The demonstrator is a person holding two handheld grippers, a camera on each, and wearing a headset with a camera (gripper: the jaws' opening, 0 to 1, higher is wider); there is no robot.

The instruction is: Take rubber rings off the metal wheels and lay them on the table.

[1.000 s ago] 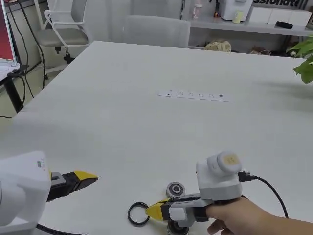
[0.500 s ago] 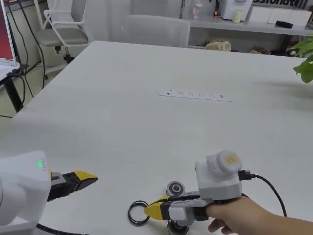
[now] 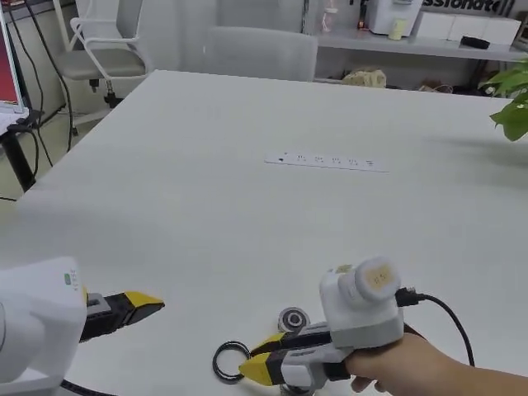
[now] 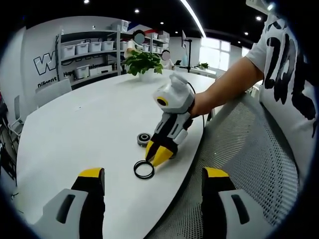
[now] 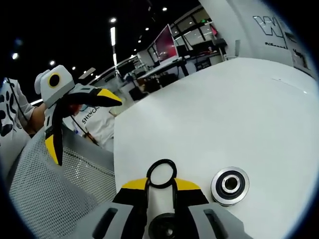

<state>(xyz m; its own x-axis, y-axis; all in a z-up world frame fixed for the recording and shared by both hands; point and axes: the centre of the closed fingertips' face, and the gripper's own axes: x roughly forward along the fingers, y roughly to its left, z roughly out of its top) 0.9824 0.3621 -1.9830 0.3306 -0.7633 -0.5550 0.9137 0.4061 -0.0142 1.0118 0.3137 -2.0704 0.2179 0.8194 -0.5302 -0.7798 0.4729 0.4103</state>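
The rubber ring (image 5: 161, 173) lay flat on the table (image 3: 247, 206), just beyond the tips of your right claw (image 5: 160, 186), whose jaws were narrowly parted and empty. Your left claw (image 4: 153, 174), spread wide, hung farther left.

My right gripper (image 3: 257, 363) has sunk a little toward the near edge of the table and rolled, so its body leans further left than a second ago. Its yellow tips were level with the right side of the rubber ring (image 3: 229, 360) and now sit at its near right. They may be touching it, but from above I cannot be sure. The green light on my left gripper (image 3: 148, 305), bright half a second ago, has dimmed.
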